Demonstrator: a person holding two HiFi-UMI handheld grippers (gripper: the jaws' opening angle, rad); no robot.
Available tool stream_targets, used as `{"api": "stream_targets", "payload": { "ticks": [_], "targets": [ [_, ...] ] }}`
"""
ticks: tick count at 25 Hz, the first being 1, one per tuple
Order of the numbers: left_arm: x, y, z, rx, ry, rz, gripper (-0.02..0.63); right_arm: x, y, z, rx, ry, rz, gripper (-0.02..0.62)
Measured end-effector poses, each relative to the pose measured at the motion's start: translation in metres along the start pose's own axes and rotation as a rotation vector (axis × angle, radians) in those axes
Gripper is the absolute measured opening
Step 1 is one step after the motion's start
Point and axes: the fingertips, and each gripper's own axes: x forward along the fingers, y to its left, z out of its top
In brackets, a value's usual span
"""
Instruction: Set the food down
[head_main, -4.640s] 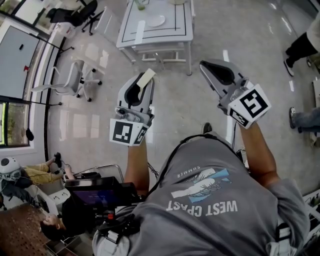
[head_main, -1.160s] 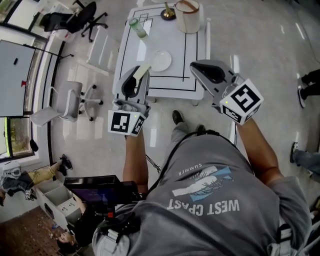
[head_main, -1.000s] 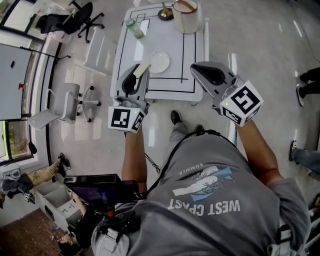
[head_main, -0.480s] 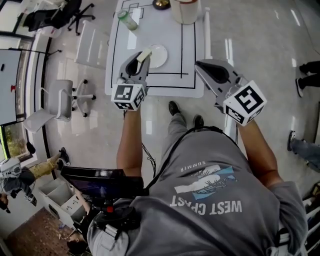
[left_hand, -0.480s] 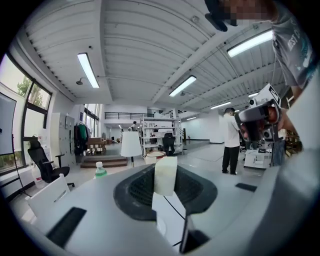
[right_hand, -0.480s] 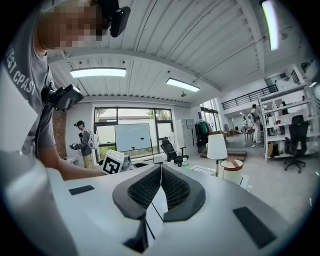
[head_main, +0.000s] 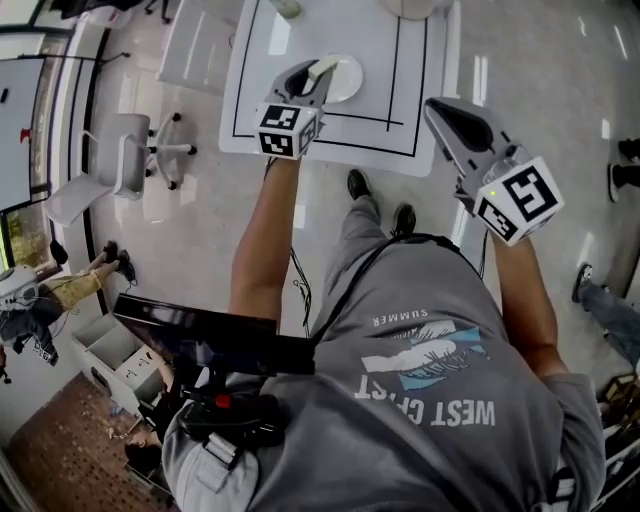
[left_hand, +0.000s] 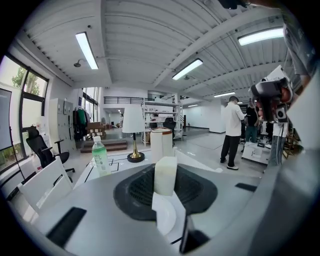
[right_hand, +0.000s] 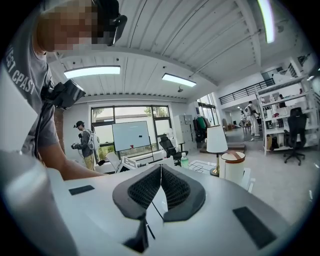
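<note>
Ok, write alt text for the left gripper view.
The left tool grips an upright pale block of food, with a white plate showing through the gap below. Beyond it, a white table holds a greenish bottle, a lamp and a white canister; a person in white stands at the right.

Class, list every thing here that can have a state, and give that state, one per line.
Left gripper: shut on the food block.
Food block: clamped between the jaws, over the plate, not yet released.
Right gripper: shut, empty.
Plate: on the table, visible part bare.
Bottle: upright, capped.
</note>
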Motion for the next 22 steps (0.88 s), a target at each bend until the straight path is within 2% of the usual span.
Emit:
{"api": "stream_targets", "payload": {
  "ticks": [6,16,22],
  "targets": [
    [0.023,0.014,-0.03,-0.006,0.087,-0.005,0.089,0.005,-0.003,-0.004,0.011,0.017,-0.008,0.006],
    [0.06,0.043,-0.106,-0.031,0.276,0.0,0.089,0.009,-0.016,-0.019,0.031,0.054,-0.04,0.006],
    [0.077,0.046,-0.125,0.034,0.351,-0.02,0.089,0.011,-0.017,-0.025,0.037,0.076,-0.053,0.007]
  ]
}}
